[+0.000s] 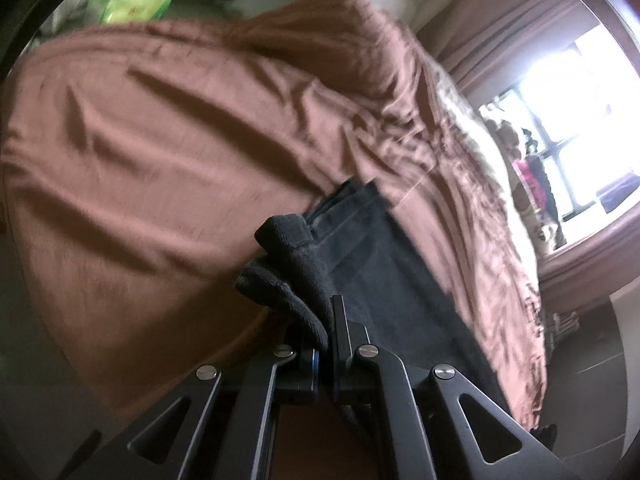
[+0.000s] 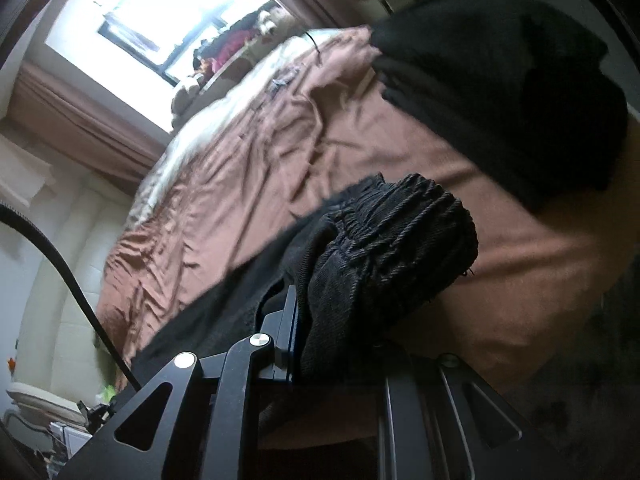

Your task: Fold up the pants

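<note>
Dark charcoal fabric pants [image 1: 384, 264], held up over a bed spread with a wrinkled rust-brown satin sheet [image 1: 160, 152]. Left gripper [image 1: 326, 332]: jaws together, clamped on a thick ribbed cuff of the pants, which bunches up just left of the metal fingers; a flat leg panel with a hemmed edge stretching away beyond them toward the sheet. Right gripper [image 2: 296, 320]: jaws clamped on the gathered, ribbed elastic waistband of the pants [image 2: 392, 232], which bulges out to the right of the one visible finger and hides the other. Dark cloth running between the two grips, low over the sheet.

Further up the bed in the right wrist view, a heap of folded black clothing [image 2: 500, 80] lying on the sheet. A pale cream patterned cover [image 2: 224, 120] along the bed's far edge, below a bright window [image 2: 168, 8] with brown curtains [image 2: 80, 112]. No containers clearly discernible; a blurred green package [image 1: 136, 4] beyond the head of the bed in the left wrist view.
</note>
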A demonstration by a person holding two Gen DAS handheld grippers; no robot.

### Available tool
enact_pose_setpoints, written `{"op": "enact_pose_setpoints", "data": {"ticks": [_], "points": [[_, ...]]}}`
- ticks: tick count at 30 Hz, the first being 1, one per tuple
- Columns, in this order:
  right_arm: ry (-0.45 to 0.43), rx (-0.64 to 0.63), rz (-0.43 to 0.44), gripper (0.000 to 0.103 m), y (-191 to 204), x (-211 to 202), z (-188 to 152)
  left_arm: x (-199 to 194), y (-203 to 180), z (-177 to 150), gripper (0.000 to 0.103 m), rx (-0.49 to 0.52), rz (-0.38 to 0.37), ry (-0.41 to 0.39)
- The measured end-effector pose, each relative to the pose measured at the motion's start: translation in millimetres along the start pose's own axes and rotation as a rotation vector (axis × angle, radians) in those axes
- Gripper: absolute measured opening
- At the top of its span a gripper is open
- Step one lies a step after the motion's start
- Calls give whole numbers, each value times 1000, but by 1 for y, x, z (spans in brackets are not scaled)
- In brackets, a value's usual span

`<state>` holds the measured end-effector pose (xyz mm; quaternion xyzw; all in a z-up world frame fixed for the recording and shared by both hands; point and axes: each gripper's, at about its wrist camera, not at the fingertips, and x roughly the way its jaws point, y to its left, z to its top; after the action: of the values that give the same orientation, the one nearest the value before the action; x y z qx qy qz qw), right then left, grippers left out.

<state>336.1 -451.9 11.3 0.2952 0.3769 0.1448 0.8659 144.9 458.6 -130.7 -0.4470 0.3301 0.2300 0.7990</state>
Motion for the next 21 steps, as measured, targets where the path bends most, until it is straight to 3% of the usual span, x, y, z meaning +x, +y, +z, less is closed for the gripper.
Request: {"op": "enact_pose_setpoints", "data": {"ticks": [3, 6, 14, 16, 21], "points": [[15, 25, 3, 14, -14, 14, -9, 15, 18, -10, 13, -22, 72, 65], [39, 40, -12, 20, -25, 22, -17, 9, 32, -14, 26, -41, 60, 60], [128, -2, -95, 45, -33, 9, -36, -33, 45, -9, 29, 11, 129, 29], [123, 3, -130, 59, -37, 1, -39, -45, 50, -5, 29, 5, 141, 8], [84, 10, -176, 59, -40, -23, -40, -59, 40, 5, 30, 28, 151, -11]]}}
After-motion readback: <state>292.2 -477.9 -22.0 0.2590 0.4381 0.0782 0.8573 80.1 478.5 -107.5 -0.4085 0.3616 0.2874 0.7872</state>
